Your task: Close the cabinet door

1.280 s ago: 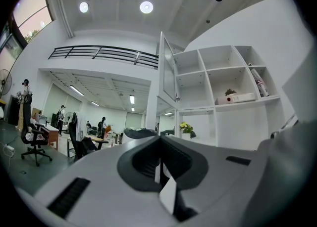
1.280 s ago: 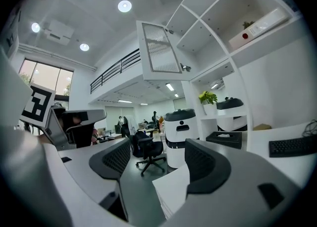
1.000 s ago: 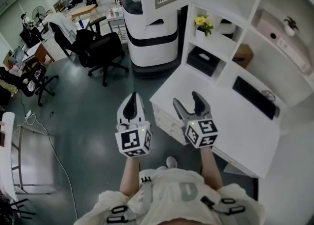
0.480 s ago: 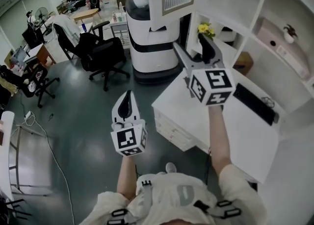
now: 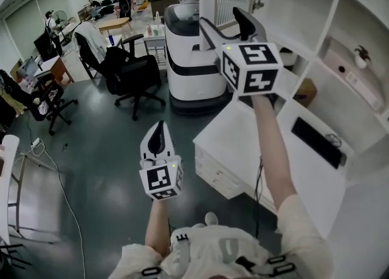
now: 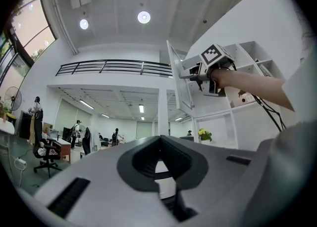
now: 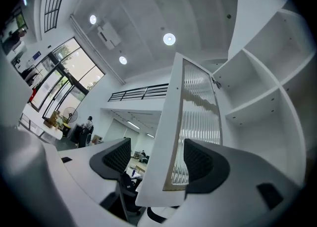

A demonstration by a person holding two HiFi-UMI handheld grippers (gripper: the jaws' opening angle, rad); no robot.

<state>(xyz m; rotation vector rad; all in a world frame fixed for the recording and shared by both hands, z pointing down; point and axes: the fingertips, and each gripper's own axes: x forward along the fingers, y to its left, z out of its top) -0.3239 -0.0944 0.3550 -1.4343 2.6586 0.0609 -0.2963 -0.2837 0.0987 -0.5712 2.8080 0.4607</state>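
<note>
**Right gripper view: open jaws straddle the door's edge, and a slip is the main worry**

Right gripper (image 7: 157, 159) has its jaws spread wide, with the lower corner of the cabinet door (image 7: 193, 117) standing between them. Neither jaw is clamped on it, and I cannot tell whether either one touches the frame. Left gripper (image 5: 158, 141) hangs low at the lower middle of the head view, jaws together and empty, well apart from the cabinet.

Judging from this, a push made with one jaw on such a thin edge could slide off the corner, so the door would swing only part of the way. A jaw left astride the frame might also get pinched against the shelving (image 7: 257, 92) as the gap shuts. Too hard a shove would probably slam the glass.

The door sits at the upper middle of the head view, swung well out from the cabinet. It has a white frame around a ribbed glass panel. A small knob (image 7: 215, 83) shows by its upper right edge.
</note>
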